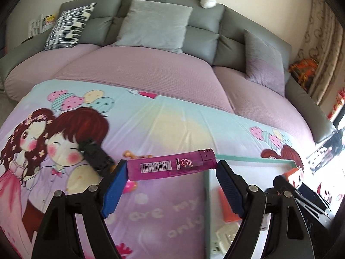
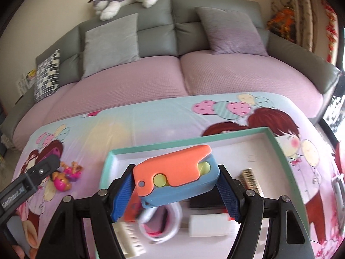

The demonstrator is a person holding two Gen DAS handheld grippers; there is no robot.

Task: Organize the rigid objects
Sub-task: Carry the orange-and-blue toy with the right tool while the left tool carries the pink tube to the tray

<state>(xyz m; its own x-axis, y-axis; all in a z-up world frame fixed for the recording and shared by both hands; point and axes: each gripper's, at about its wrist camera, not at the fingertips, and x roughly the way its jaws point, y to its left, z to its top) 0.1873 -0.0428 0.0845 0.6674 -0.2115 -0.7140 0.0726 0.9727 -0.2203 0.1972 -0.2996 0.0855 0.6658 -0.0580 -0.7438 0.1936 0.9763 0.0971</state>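
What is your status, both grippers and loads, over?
Left gripper shut on purple lighter. Right gripper shut on orange-blue toy, above green-rimmed tray. Nothing blocking the tray.

Bare printed cloth (image 1: pixel 151 129) lies open behind the crowded tray (image 2: pixel 278 149); small toys (image 2: pixel 64 177) clutter its left.

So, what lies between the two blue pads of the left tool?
A purple lighter lies crosswise between the pads of the left tool, held at both ends. The left wrist view shows it.
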